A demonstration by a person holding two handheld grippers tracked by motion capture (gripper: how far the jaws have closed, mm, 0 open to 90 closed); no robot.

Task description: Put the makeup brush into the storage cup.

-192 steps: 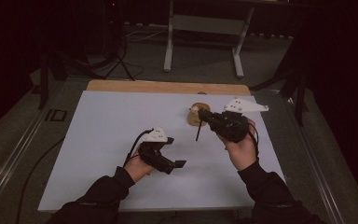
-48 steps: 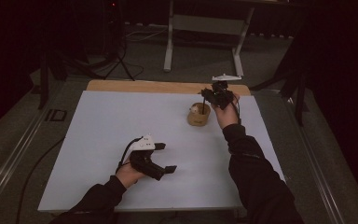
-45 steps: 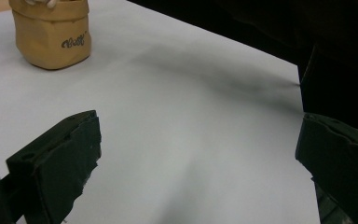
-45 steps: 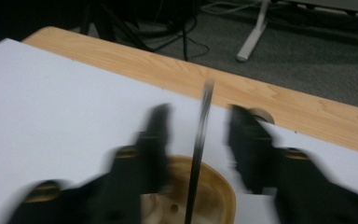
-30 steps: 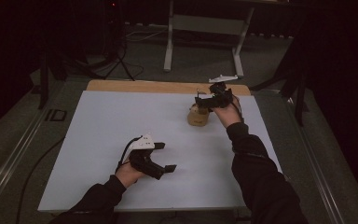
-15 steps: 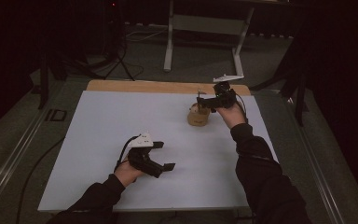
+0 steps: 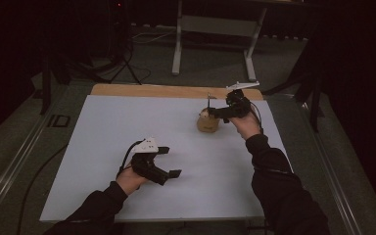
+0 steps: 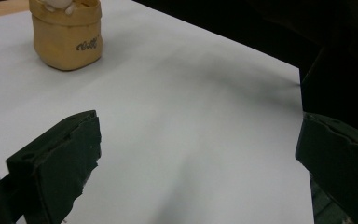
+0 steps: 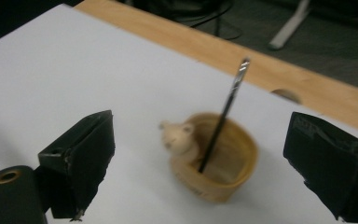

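— Standing almost upright in the tan cup (image 9: 214, 163), the thin rod (image 9: 223, 116) lies straight ahead between the right gripper (image 7: 214, 112)'s spread, empty jaws.
— And the left gripper (image 7: 169, 161)?
— Released too, well apart.

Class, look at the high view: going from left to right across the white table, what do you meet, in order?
Left gripper, open, over the near part of the table → tan cup → right gripper, open, beside the cup.
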